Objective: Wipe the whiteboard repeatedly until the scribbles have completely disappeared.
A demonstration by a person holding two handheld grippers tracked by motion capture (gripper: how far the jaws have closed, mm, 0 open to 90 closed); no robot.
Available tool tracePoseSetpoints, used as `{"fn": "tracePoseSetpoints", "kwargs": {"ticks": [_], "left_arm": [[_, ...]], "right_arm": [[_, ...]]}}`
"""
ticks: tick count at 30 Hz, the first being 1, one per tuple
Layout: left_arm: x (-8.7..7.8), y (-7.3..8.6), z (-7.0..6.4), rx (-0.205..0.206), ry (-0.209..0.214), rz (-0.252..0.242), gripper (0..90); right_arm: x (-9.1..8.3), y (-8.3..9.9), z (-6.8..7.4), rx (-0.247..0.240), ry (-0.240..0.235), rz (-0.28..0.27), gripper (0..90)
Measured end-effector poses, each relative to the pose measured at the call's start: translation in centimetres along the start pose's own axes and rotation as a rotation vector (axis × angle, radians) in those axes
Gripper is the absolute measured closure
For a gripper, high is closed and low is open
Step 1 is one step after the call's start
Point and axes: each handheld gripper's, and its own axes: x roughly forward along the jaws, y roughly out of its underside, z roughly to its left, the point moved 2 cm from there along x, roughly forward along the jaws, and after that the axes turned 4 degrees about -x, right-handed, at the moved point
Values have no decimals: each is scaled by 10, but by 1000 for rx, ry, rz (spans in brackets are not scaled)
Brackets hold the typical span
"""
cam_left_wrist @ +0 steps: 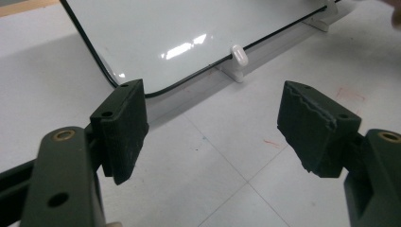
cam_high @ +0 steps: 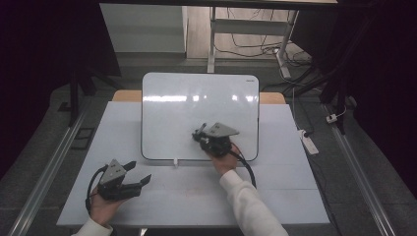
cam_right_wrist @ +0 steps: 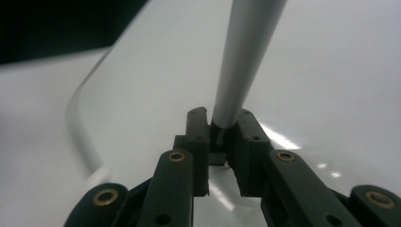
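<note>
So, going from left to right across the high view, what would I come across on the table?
Left gripper, jaws apart, held low over the table → small white clip at the whiteboard's bottom edge → right gripper, over the board, shut on a grey pen.

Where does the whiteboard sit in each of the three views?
High view: the whiteboard stands propped at table centre, the right tool over its lower right part.
Left gripper view: its lower rounded corner fills the top, beyond the open left tool.
Right gripper view: its glossy face lies behind the grey pen that the tool grips.
Shared landmark: the board's rounded black-edged corner.
</note>
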Motion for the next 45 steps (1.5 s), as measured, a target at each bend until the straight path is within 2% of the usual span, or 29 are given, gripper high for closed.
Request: {"fn": "tracePoseSetpoints", "kwargs": {"ticks": [1,2,3,4,6,7,8,11,12,13,16,17,18,19,21,23,24,26,27,28,29,31,32,34,37,39,42,44,45], "left_arm": [[0,0,0,0,0,0,258],[1,0,0,0,2,2,258],[2,0,0,1,2,5,258],[2,0,0,2,3,6,258],[2,0,0,3,3,5,258],[1,0,0,2,1,3,258],[0,0,0,4,-1,0,258],[-1,0,0,0,-2,-9,260],[-1,0,0,0,-1,-8,260],[0,0,0,1,0,-4,260],[2,0,1,2,1,4,260],[2,0,0,3,0,2,260],[1,0,0,4,-2,0,260],[1,0,-1,4,-3,-1,260],[0,0,-1,3,-5,-5,260],[0,0,-1,2,-7,-4,260],[1,0,0,2,-7,-2,260],[2,0,0,1,-6,3,260],[2,0,0,2,-6,4,260],[2,0,0,3,-7,4,260],[1,0,0,3,-9,1,260],[0,0,0,2,-12,-4,260],[0,0,0,1,-13,-7,260],[0,0,1,0,-11,-4,260],[2,0,1,0,-10,2,260],[1,0,0,4,-10,-2,260],[-1,0,0,0,-13,-9,260],[1,0,0,1,-12,-4,260],[2,-1,0,2,-11,1,260]], "right_arm": [[-3,-1,-6,30,25,-19,776],[-3,-1,-7,48,23,-26,776],[-2,0,-3,35,13,-20,776],[2,3,5,15,-28,4,776],[8,8,22,-61,-96,47,776],[8,7,24,-85,-87,55,776],[7,5,19,-67,-78,45,776],[-4,-1,-8,23,34,-29,776],[-6,-1,-12,48,33,-33,776],[-7,0,-10,43,27,-28,776],[0,9,13,-49,-80,50,776],[0,11,18,-85,-86,68,776],[-1,10,17,-91,-85,75,776],[-3,8,11,-67,-68,56,776],[-9,3,-7,-8,14,3,776],[-11,3,-14,29,16,-19,776],[-10,4,-10,13,9,-8,776],[-4,10,8,-48,-81,43,776],[-2,12,15,-87,-103,64,776],[-2,12,16,-111,-97,71,776],[-3,10,12,-96,-89,67,776],[-8,4,-4,-37,-9,14,776],[-11,3,-11,-7,4,-1,776],[-12,5,-8,-6,-8,12,776],[-7,16,16,-87,-106,83,776],[-10,16,14,-114,-95,89,776],[-22,11,-12,-18,18,18,776],[-25,12,-13,-2,35,10,776],[-23,14,-7,-22,10,29,776]]}}
